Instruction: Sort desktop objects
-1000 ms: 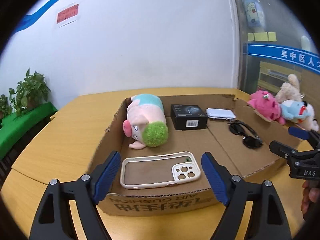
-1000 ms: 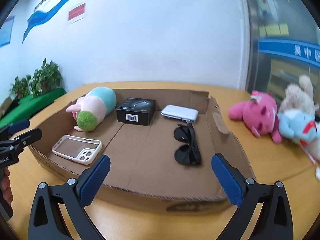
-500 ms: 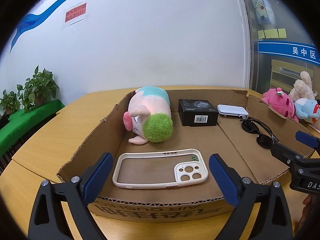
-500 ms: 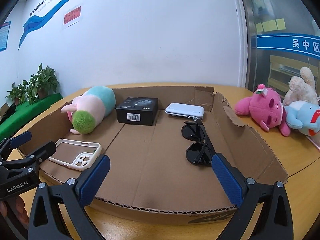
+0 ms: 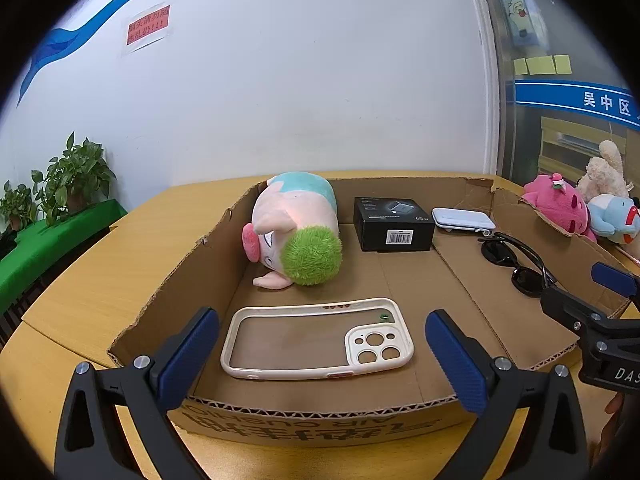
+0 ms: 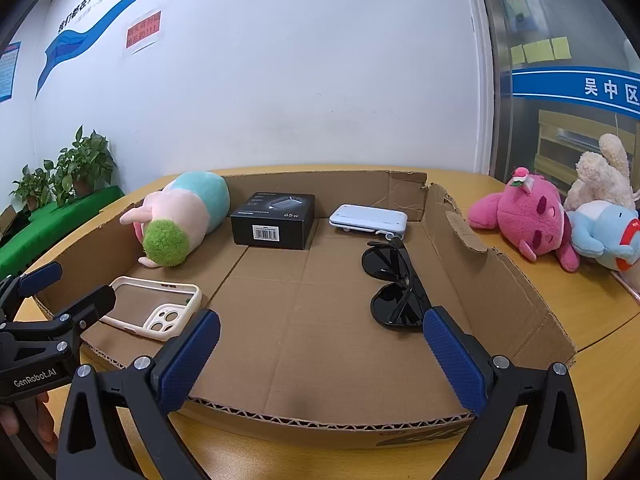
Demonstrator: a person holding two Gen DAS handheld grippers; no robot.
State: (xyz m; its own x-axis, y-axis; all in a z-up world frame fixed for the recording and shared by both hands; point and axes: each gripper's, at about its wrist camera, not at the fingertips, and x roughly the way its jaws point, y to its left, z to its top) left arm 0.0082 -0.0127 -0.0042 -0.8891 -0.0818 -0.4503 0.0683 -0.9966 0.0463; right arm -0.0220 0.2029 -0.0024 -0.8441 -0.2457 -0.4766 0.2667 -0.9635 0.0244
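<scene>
The left gripper (image 5: 322,354) has its jaws opening wide, unclamped, with the phone case (image 5: 318,338) lying between them at the near left of the cardboard tray (image 5: 320,420). The right gripper (image 6: 320,354) stands apart, empty, just near of the sunglasses (image 6: 394,284). Farther back, a black box (image 6: 274,220) reads "65w". The left gripper's body reads "GenRobot.AI". The tray sits on the bench (image 6: 592,304).

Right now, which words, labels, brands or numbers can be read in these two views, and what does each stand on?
"65w": black box, top face.
"GenRobot.AI": body of the left gripper, right wrist view.
"DAS": cut off at the frame edge, body of the right gripper, left wrist view.
"吴中区": blue band on the glass.
"AIR CUSHION": upside down on the cardboard tray, front wall.
Barcode digits, red wall notice, blue wall slogan: too small or blurred.
</scene>
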